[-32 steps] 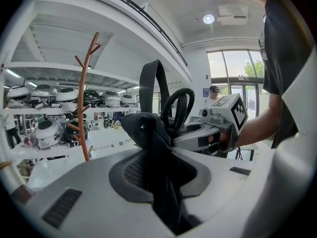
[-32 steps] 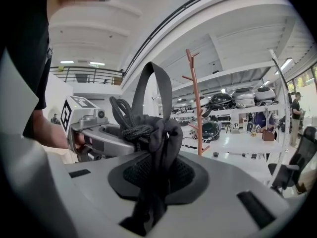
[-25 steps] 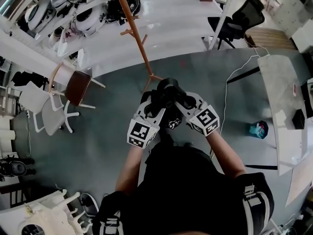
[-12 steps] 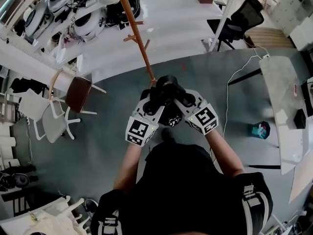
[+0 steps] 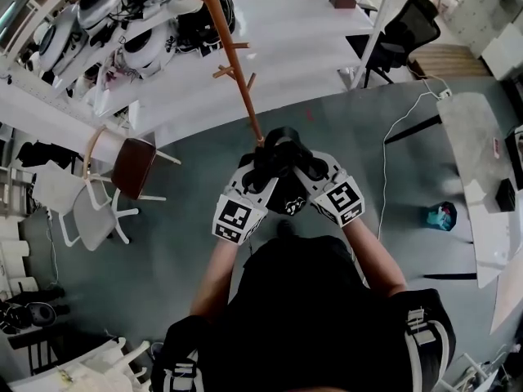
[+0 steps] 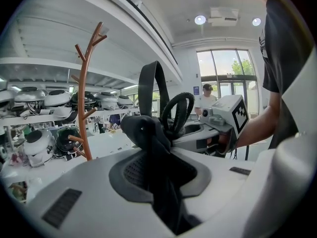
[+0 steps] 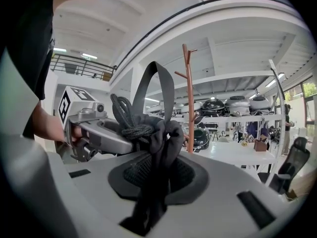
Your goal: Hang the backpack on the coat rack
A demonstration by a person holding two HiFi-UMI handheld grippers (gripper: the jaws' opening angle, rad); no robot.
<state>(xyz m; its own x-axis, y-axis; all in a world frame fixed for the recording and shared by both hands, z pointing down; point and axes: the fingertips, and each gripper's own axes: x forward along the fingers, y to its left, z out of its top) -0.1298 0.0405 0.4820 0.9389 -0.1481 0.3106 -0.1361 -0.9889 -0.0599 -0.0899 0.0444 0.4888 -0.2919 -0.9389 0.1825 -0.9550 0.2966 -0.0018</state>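
The black backpack [image 5: 280, 163] hangs bunched between both grippers in the head view, right in front of the person's chest. My left gripper [image 5: 263, 172] is shut on a fold of its fabric [image 6: 148, 133], with the strap loop [image 6: 154, 83] standing up above the jaws. My right gripper [image 5: 299, 170] is shut on another fold [image 7: 159, 135] beside the corded handle [image 7: 126, 120]. The brown wooden coat rack [image 5: 234, 64] stands just beyond the grippers; its pole [image 6: 82, 103] and pegs [image 7: 188, 90] rise ahead of the backpack, not touching it.
White benches [image 5: 278, 47] behind the rack carry several round helmet-like devices [image 5: 147, 39]. A brown chair [image 5: 131, 158] and white chair [image 5: 86, 211] stand at left, a black office chair [image 5: 404, 31] at back right. A cable [image 5: 392, 137], teal object [image 5: 437, 216] and desk [image 5: 482, 170] lie at right.
Both grippers, still holding the backpack, have come closer to the coat rack; its pole now stands directly beyond the fingertips. The grips have not changed.
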